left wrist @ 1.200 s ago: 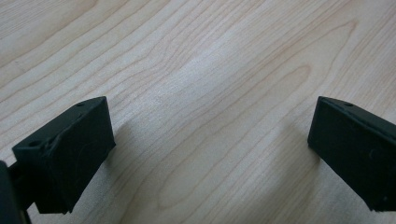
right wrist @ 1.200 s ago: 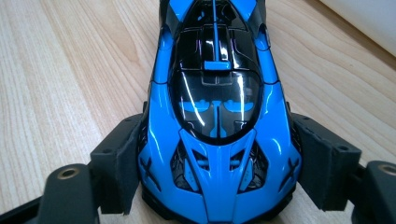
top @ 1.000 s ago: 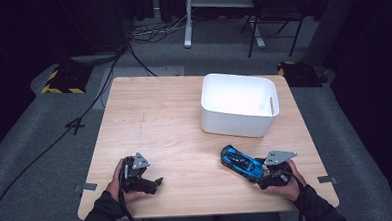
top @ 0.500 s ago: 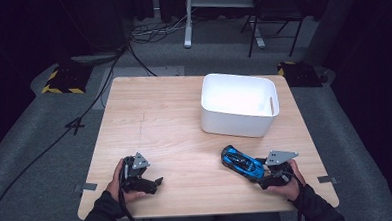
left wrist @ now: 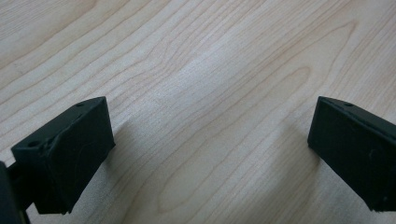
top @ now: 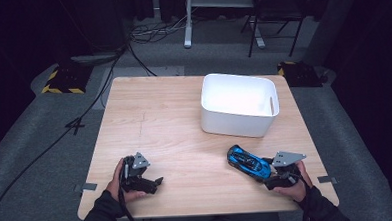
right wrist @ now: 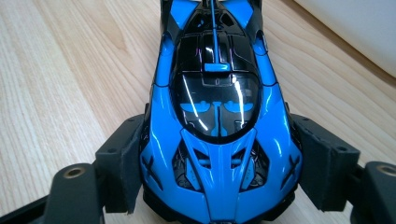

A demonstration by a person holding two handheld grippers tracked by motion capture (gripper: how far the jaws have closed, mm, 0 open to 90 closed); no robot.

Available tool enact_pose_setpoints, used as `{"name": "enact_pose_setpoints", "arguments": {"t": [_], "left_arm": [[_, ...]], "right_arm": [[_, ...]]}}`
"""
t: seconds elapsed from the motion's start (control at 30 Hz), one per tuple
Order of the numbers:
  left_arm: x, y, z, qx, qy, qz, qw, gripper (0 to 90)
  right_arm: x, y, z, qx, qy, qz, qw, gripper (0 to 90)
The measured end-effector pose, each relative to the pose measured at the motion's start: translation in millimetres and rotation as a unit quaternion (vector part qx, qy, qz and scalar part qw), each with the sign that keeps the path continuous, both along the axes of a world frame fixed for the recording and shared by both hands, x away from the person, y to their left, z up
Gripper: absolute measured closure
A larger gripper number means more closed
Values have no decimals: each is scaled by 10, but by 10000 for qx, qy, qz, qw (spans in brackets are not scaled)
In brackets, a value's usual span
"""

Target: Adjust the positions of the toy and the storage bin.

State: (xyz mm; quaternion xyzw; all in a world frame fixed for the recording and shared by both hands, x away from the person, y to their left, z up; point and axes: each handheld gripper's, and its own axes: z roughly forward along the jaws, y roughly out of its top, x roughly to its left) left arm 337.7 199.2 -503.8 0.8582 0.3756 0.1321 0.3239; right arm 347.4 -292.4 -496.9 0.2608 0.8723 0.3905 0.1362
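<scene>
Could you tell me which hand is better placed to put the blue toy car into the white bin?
The right. The right gripper already has its jaws on both sides of the blue toy car, on the same side of the table as the white bin. The left gripper stands open over bare wood, farther away.

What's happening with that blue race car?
A person sits at a wooden table with tongs in each hand. The right tongs are closed on the sides of a blue toy car, which sits on the table near the right-hand edge. A white bin stands just beyond it, apart from the car. The left tongs rest open on bare wood with nothing between them.
</scene>
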Motion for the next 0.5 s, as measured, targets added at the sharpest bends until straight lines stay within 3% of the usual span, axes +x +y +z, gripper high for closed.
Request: {"name": "enact_pose_setpoints", "arguments": {"t": [0.27, 0.5], "left_arm": [[-4, -6, -1, -44, 74, 2, 10000, 4], [-6, -7, -1, -41, 83, 11, 10000, 5]], "right_arm": [[-18, -264, 9, -18, -88, -438, 9990, 267], [-24, -360, 9, 0, -121, -583, 9982, 267]]}}
